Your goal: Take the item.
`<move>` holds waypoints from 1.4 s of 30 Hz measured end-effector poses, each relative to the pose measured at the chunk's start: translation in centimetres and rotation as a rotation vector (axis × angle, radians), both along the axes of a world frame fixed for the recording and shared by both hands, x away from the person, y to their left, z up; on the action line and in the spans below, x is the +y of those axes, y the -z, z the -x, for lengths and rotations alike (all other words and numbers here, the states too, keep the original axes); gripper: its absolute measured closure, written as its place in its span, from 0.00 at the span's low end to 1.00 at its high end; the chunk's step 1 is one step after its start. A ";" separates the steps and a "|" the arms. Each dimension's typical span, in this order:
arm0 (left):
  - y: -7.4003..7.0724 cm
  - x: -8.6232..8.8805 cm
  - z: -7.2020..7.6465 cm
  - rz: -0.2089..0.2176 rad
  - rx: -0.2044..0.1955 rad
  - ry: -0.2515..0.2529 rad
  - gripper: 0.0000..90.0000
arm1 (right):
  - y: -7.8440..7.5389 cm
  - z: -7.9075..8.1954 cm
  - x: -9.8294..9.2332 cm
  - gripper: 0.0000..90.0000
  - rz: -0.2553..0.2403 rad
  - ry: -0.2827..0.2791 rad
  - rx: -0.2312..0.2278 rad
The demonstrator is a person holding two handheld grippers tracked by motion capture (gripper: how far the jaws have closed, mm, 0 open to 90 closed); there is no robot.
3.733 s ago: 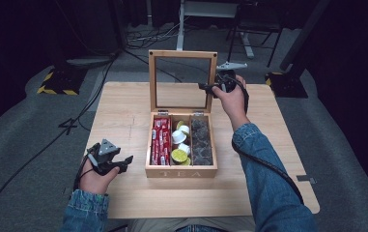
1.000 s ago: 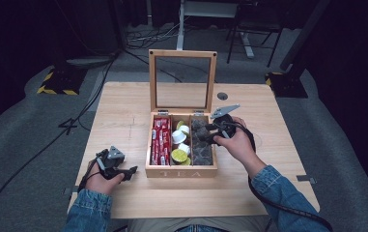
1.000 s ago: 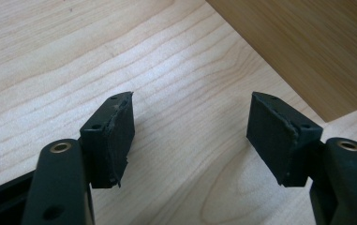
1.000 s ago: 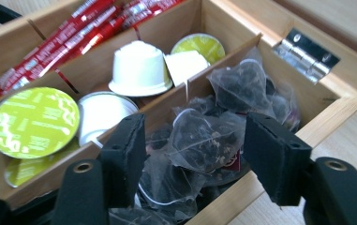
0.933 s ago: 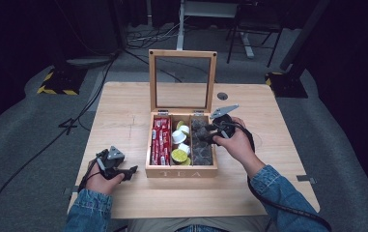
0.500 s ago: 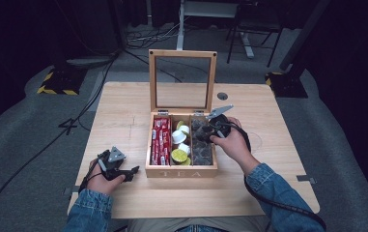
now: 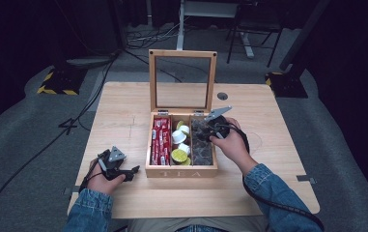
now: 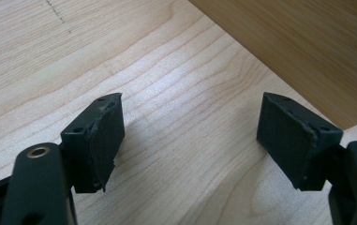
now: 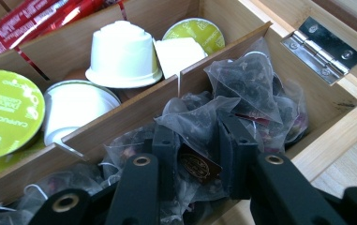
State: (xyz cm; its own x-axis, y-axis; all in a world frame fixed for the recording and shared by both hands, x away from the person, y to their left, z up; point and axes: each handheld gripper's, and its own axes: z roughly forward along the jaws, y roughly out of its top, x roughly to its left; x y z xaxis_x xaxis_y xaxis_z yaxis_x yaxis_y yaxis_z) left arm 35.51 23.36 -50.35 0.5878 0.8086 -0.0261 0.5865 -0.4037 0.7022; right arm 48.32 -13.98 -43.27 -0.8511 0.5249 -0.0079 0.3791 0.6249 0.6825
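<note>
Over at the 3 o'clock compartment of the tea box [image 7: 181, 171], your right gripper [image 9: 197, 154] has just pinched shut on one mesh tea bag [image 9: 199, 124], but tangled neighbours could ride up too. Left gripper [image 8: 190, 136] idles half open, empty; I count five pods [image 9: 122, 54], while the red sticks [image 7: 161, 140] are too packed to count.

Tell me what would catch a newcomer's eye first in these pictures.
First, the open wooden tea box in the middle of the table, its glass lid standing upright. Its three compartments hold red sachets on the left, white and green capsules in the middle, and see-through tea bags on the right. There the right claw has just closed on a tea bag, while the left claw rests open on the table near the box.
</note>
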 end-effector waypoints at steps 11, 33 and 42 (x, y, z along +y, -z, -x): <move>0.0 0.0 -0.1 -0.002 -0.001 0.002 0.27 | -1.2 0.4 -0.8 0.80 -0.071 -0.001 -0.005; 0.0 0.0 -0.2 -0.006 0.001 0.009 0.24 | -5.5 1.9 -2.8 0.80 -0.206 -0.002 -0.068; 0.0 0.0 -0.2 -0.017 0.013 0.033 0.16 | -7.4 2.9 -4.0 0.80 -0.213 -0.005 -0.097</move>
